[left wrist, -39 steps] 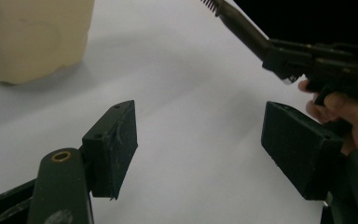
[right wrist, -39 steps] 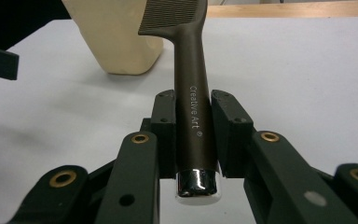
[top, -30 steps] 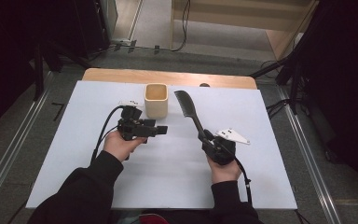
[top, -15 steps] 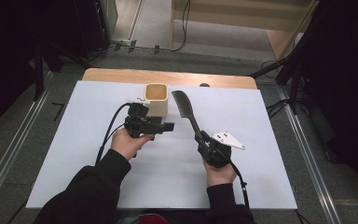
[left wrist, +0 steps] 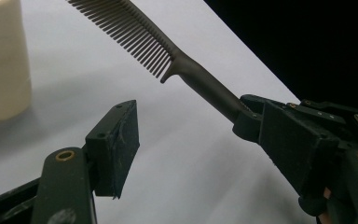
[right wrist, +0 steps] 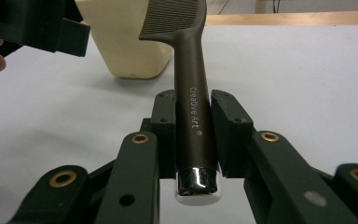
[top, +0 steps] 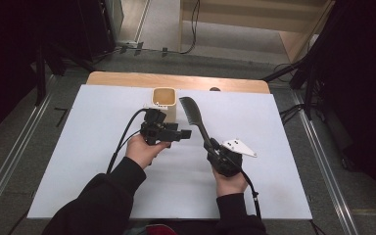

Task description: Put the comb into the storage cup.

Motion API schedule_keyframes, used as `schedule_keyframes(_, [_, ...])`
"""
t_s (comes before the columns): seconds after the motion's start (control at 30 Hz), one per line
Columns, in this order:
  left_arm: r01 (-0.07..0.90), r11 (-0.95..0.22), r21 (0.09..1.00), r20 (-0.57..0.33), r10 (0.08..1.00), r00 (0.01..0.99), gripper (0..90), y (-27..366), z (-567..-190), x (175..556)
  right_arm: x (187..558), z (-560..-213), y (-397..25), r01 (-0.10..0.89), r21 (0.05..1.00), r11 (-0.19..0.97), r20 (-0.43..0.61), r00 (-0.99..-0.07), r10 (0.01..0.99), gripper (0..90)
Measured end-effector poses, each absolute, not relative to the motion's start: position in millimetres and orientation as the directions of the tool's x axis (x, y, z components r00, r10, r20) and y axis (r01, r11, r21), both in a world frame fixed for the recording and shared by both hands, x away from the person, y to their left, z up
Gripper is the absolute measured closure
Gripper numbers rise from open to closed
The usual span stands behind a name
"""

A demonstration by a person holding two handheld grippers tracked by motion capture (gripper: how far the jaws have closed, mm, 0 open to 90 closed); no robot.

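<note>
A dark brown comb (top: 192, 111) with a long handle is held up off the white table, teeth end near a cream cup (top: 165, 102). My right gripper (top: 210, 145) is shut on the handle (right wrist: 193, 93), whose chrome end cap pokes out behind the jaws. My left gripper (top: 185, 133) stands open just left of the comb's handle, in front of the cup. In the left gripper view the comb (left wrist: 135, 37) crosses above the wide gap of my left gripper (left wrist: 200, 126), and the cup (left wrist: 2, 65) is at the left edge. The cup (right wrist: 126, 42) stands upright behind the comb's teeth.
A white sheet (top: 78, 161) covers the table, with a wooden strip (top: 176, 81) along its far edge. The left gripper's black cable (top: 122, 142) loops beside the left hand. Dark floor and stands surround the table.
My left gripper has moved right and a little forward, closer to the comb and cup. The right gripper has shifted slightly left with the comb still in it.
</note>
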State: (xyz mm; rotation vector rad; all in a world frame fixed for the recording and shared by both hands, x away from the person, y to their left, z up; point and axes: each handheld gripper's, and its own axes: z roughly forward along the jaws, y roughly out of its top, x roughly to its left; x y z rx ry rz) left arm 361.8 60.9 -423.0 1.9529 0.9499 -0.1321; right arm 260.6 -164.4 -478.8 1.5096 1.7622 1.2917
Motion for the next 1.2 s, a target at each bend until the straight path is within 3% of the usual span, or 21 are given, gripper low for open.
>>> schedule_keyframes(1.2, [0.712,-0.189,0.677,-0.497,0.597,0.63,31.6,16,-438,369,257,-474,-157,0.446,0.892,-0.074,0.21,-0.263,0.942,70.3])
